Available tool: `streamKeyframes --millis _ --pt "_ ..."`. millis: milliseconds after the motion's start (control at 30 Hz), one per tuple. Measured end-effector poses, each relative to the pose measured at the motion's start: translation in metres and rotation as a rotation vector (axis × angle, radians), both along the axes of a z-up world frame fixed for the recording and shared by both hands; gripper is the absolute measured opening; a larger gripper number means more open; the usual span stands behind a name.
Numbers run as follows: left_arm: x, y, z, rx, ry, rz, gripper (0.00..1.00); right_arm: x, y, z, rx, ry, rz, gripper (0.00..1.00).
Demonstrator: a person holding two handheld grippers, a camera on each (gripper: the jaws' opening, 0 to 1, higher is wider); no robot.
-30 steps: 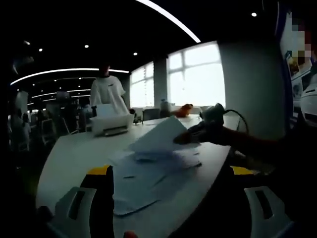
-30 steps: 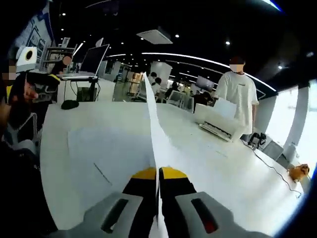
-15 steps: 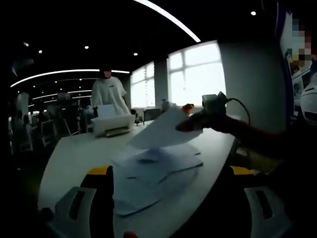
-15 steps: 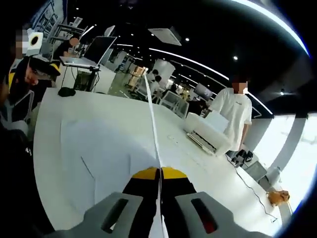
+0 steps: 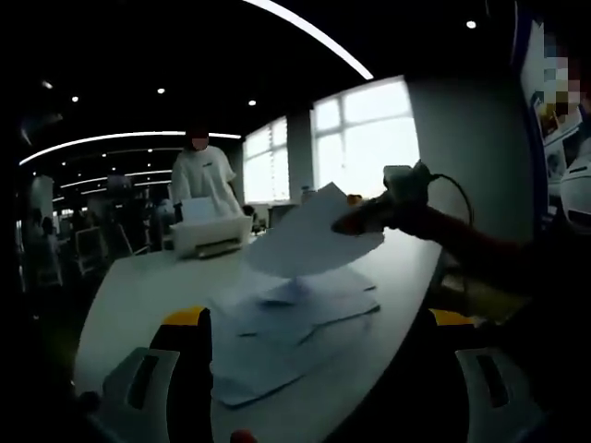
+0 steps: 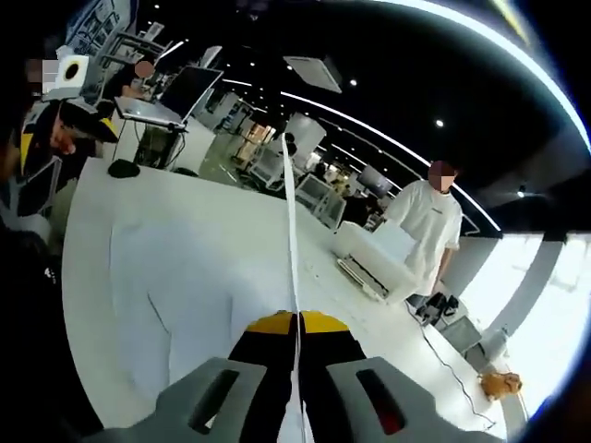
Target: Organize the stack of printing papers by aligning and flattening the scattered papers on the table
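Clamped on a single sheet (image 6: 290, 240), the right gripper (image 6: 297, 325) holds it above the scattered papers (image 5: 277, 328) on the table (image 5: 138, 286); the left gripper (image 5: 314, 323) waits, jaws apart. Gripped by one edge, the sheet may sag or slip free.

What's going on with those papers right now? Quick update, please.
Right gripper shut on one sheet, held above the table. Left gripper open. Scattered papers unaligned.
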State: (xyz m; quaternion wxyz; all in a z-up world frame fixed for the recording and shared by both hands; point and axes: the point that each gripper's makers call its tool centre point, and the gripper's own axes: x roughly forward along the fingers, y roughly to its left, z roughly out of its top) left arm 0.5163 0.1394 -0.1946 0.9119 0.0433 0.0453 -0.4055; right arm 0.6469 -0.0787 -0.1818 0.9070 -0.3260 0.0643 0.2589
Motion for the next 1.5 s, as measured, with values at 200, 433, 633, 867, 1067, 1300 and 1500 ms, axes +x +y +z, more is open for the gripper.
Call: streamKeyframes --millis 200,433,633,867,1067,1300,1500 --pt "0.000 0.000 0.003 -0.007 -0.008 0.002 0.97 -0.007 0.002 0.023 -0.045 -0.059 0.005 0.00" --pt "0.000 -0.001 0.001 -0.009 -0.001 0.003 0.97 -0.015 0.004 0.037 -0.094 -0.106 0.009 0.00" --pt "-0.001 -0.002 0.003 -0.009 -0.007 0.000 0.97 -0.027 0.009 0.055 -0.111 -0.145 0.023 0.00" --pt "0.000 -0.003 0.001 -0.008 -0.004 -0.002 0.97 -0.041 0.019 0.067 -0.135 -0.188 0.047 0.00" --pt "-0.002 -0.005 -0.002 -0.007 0.002 -0.009 0.97 -0.047 0.024 0.071 -0.161 -0.214 0.053 0.00" --pt "-0.002 -0.004 0.000 -0.012 -0.004 -0.010 0.97 -0.049 0.024 0.078 -0.156 -0.227 0.062 0.00" --pt "-0.001 -0.004 0.001 -0.014 -0.006 -0.010 0.97 -0.058 0.027 0.088 -0.161 -0.243 0.083 0.00"
